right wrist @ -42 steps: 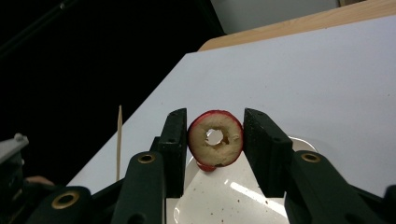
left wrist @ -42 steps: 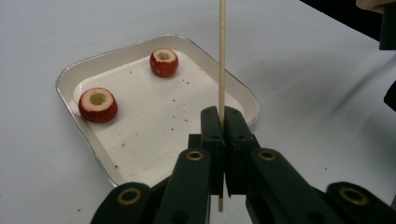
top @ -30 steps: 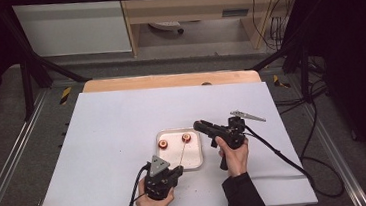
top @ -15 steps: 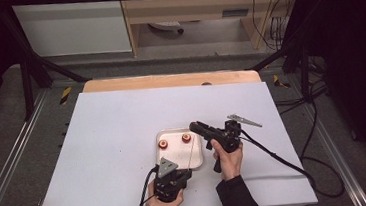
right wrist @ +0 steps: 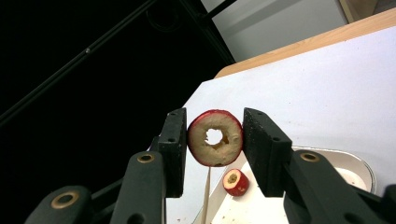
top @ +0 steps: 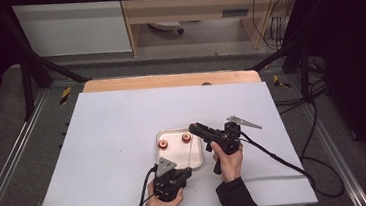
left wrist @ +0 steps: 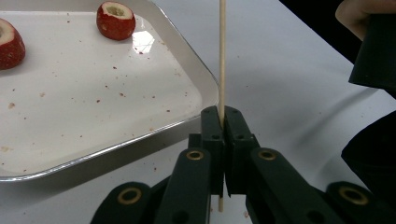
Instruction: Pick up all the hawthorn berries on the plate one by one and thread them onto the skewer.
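Your left tool is pressed together on a thin wooden skewer, pinching it near its lower end; a short stub of the stick shows below the jaws. In the left tool's own view the skewer rises straight from the jaws, past the near corner of the white tray. In the high view this tool sits at the near edge of the bench, just in front of the tray, with the skewer reaching away from you over the tray's right part.

Your right tool pinches a red-skinned fruit slice with a cored hole through its middle. The jaws bear on the skin at either side, and the cut face with its hole is turned toward the camera. In the high view the right tool is held above the tray's far right corner, pointing to your left.

Below the held slice, the right gripper view shows the skewer standing up toward it; whether its tip touches the slice cannot be told.

Two more red fruit pieces lie on the tray, one at the far left and one to its right, apart from each other. Small crumbs are scattered over the tray floor.
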Demonstrator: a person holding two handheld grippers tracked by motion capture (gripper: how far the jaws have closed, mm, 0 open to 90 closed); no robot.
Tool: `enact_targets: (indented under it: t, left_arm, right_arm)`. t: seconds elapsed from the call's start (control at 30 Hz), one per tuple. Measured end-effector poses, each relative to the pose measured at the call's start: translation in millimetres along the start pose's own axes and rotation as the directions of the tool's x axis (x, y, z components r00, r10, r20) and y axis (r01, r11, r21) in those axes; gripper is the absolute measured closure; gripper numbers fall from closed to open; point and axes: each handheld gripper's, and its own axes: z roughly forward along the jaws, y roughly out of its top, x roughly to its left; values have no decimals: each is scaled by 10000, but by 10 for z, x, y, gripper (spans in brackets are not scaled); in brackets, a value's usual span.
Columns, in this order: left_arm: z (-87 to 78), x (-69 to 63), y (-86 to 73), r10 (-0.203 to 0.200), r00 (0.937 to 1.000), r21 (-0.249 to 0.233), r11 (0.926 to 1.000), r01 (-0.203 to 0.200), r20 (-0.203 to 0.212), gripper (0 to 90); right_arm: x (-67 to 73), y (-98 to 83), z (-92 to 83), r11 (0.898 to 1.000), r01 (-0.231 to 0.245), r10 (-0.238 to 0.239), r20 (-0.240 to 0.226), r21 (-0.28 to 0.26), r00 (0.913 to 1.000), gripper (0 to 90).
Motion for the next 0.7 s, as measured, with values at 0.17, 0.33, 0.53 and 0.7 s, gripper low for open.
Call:
enact_targets:
  t: [0.17,0.33,0.53,0.7]
  left_arm:
    - [3,5,-1,-31,10000,15,10000,31,-19,883]
    - [8,10,-2,-56,10000,-14,10000,56,1,883]
    - [6,16,7,-208,9998,-54,9998,208,29,883]
    - [19,32,15,-407,9991,6,9992,407,69,883]
  right_arm:
    - [-1,-12,7,10000,-44,44,-31,28,10000,616]
    - [0,-18,10,10000,-79,80,-87,48,9999,616]
    - [1,-47,18,9997,-37,40,-110,231,9999,617]
    - [4,-83,25,9994,69,-65,-119,354,9999,617]
